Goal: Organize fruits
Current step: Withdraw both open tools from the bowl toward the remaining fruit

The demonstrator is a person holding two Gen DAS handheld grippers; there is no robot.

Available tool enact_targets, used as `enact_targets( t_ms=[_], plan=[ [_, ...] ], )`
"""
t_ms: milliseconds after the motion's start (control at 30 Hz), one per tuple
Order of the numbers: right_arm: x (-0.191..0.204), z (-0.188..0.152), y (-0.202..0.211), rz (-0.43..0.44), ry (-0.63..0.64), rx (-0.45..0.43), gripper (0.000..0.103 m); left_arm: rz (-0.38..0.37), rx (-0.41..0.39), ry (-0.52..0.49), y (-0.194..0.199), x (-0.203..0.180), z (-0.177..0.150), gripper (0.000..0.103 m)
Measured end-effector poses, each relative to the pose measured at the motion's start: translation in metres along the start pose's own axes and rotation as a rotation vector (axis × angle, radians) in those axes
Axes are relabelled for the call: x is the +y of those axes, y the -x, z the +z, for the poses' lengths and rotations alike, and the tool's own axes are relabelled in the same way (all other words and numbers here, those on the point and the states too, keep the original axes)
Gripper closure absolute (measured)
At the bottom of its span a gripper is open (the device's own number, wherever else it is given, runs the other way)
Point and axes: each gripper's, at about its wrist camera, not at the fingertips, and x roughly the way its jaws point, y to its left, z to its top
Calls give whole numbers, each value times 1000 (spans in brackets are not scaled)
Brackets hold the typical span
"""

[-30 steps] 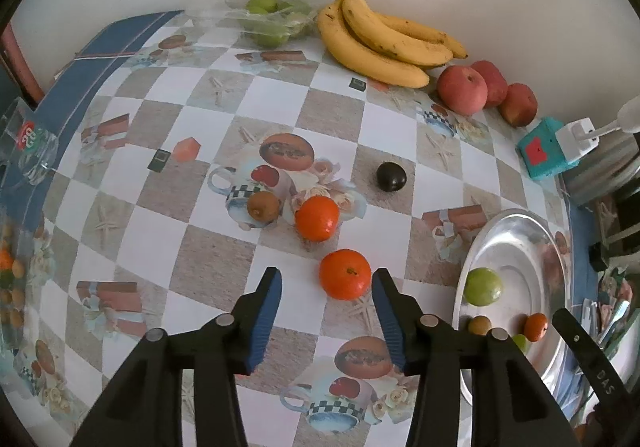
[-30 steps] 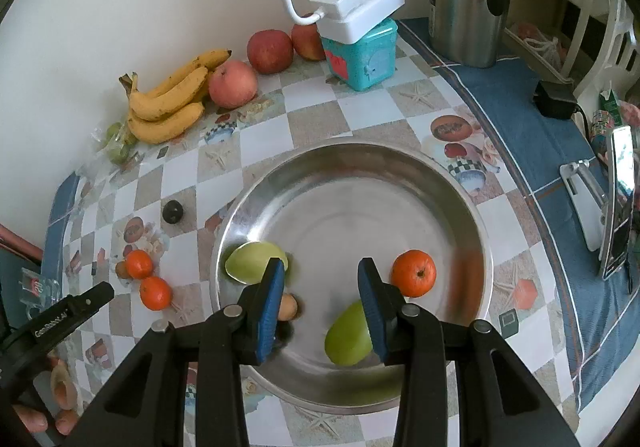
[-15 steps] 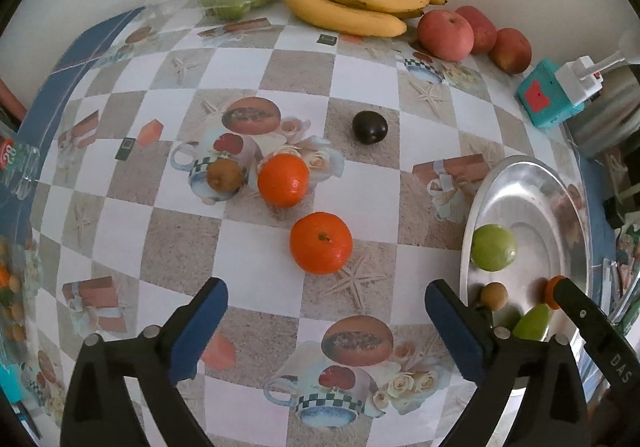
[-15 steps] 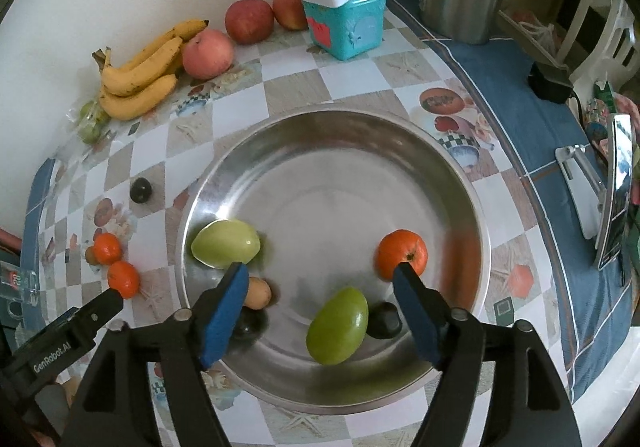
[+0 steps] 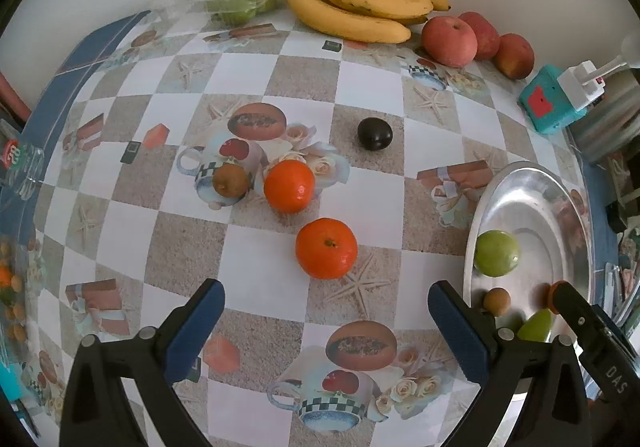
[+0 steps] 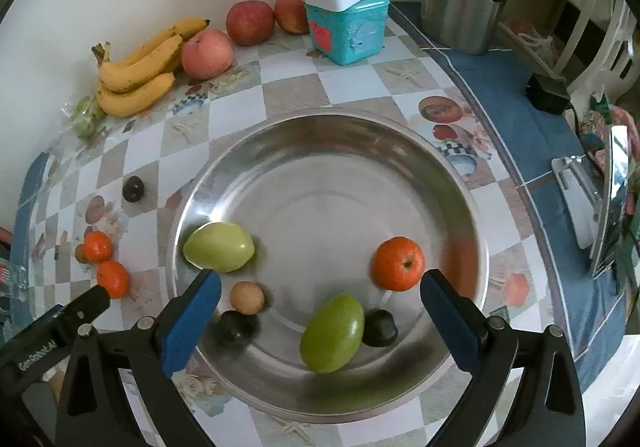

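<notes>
While the left gripper hangs over the checked tablecloth with jaws spread wide and nothing between them, a tangerine lies just ahead of its fingertips, a second tangerine beyond it beside a small brown fruit, and a dark plum further off. From the right wrist, the right gripper is opening its jaws above the steel bowl; a green mango lies free between them, untouched.
</notes>
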Motion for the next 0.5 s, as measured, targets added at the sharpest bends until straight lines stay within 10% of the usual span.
enact_targets(
  t_ms=[500],
  plan=[
    [9,0,-4,4,37,22,3,15,-16,2,5,7,4,0]
  ],
)
